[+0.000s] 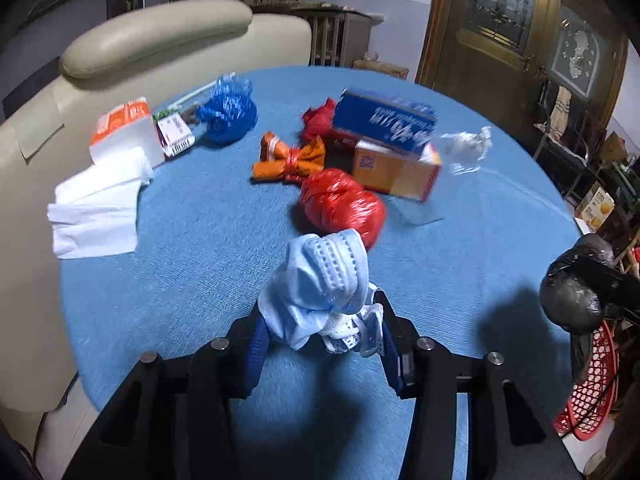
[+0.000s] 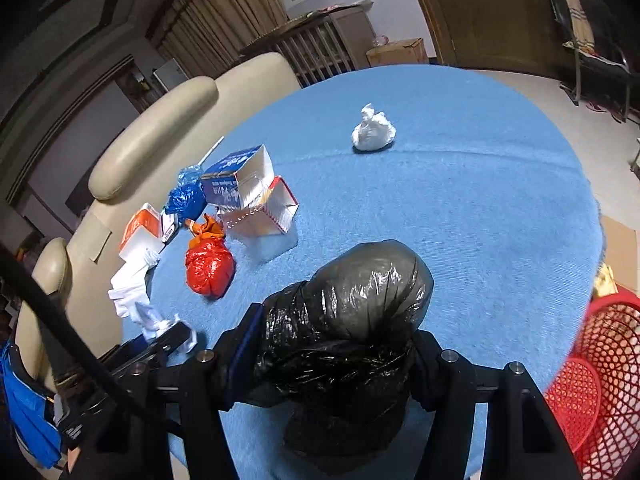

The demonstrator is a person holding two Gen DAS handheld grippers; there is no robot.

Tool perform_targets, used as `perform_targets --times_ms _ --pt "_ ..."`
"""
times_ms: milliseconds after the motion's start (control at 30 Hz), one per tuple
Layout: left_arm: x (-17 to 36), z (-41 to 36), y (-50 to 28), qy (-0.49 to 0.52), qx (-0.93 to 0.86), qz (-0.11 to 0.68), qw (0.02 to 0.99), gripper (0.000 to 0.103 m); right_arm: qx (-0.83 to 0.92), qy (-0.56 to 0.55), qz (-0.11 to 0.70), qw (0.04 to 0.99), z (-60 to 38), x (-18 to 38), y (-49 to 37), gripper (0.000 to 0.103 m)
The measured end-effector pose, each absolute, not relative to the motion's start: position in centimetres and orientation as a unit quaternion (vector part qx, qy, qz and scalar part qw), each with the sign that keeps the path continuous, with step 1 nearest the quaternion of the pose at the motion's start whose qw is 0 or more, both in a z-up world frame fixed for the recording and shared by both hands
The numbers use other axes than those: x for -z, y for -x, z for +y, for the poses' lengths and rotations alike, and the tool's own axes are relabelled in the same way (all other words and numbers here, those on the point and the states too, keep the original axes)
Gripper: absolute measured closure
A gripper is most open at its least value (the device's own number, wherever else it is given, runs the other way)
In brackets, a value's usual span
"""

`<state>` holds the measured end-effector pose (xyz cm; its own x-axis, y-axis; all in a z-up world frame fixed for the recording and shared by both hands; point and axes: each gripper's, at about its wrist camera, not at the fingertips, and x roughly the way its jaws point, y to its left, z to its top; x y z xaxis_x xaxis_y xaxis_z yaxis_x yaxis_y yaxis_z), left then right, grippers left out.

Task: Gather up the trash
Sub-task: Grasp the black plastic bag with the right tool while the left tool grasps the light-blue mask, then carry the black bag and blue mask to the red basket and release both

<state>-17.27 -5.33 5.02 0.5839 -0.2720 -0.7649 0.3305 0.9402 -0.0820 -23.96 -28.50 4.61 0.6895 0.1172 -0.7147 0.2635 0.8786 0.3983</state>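
My left gripper (image 1: pixel 324 338) is shut on a crumpled light-blue face mask (image 1: pixel 324 272), held just above the blue tablecloth (image 1: pixel 180 280). My right gripper (image 2: pixel 334 354) is shut on a knotted black plastic bag (image 2: pixel 360 292); in the left wrist view the black plastic bag (image 1: pixel 576 284) shows at the right edge. More trash lies on the table: a red bag ball (image 1: pixel 340 204), an orange wrapper (image 1: pixel 288 160), a blue bag (image 1: pixel 228 112), a blue carton (image 1: pixel 384 120) on an orange carton (image 1: pixel 396 172), and a white crumpled bag (image 2: pixel 372 132).
A red mesh basket (image 2: pixel 608 368) stands off the table's right edge. A tissue pack (image 1: pixel 124 128) and loose white tissues (image 1: pixel 96 208) lie at the table's left. Beige padded chairs (image 1: pixel 160 36) stand behind the left side. A wooden door (image 1: pixel 500 20) is at the back right.
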Motion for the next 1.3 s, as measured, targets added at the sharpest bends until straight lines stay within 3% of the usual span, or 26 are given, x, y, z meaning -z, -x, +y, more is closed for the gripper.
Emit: perform_targets --times_ms 467,967,1033,1100,1133,1200,1300 --pt "-10.1 -13.3 23.0 -0.072 0.305 0.37 0.875 0.053 0.145 -0.256 0.343 0.892 -35.1 -6.6 34.8 0.037" --pt "-10.5 -28.1 30.8 -0.137 0.482 0.356 0.789 0.053 0.253 -0.252 0.414 0.838 -43.6 -2.4 43.9 0.035" --pt "-10.0 -29.7 31.7 -0.144 0.496 0.361 0.776 0.05 0.256 -0.253 0.422 0.832 -44.3 -1.8 44.2 0.03" --pt "-9.7 -30.8 32.2 -0.148 0.504 0.364 0.769 0.048 0.261 -0.259 0.425 0.827 -45.0 -1.3 44.6 0.018" --pt "-9.3 -31.6 32.4 -0.153 0.508 0.366 0.765 0.038 0.265 -0.265 0.422 0.826 -45.4 -1.2 44.8 0.017" --pt "-8.7 -32.7 32.7 -0.163 0.509 0.367 0.761 0.03 0.268 -0.284 0.411 0.824 -46.3 -1.1 45.3 0.015" --pt "-7.4 -34.3 32.9 -0.182 0.513 0.378 0.749 0.03 0.275 -0.295 0.399 0.823 -47.1 -1.3 45.9 0.009"
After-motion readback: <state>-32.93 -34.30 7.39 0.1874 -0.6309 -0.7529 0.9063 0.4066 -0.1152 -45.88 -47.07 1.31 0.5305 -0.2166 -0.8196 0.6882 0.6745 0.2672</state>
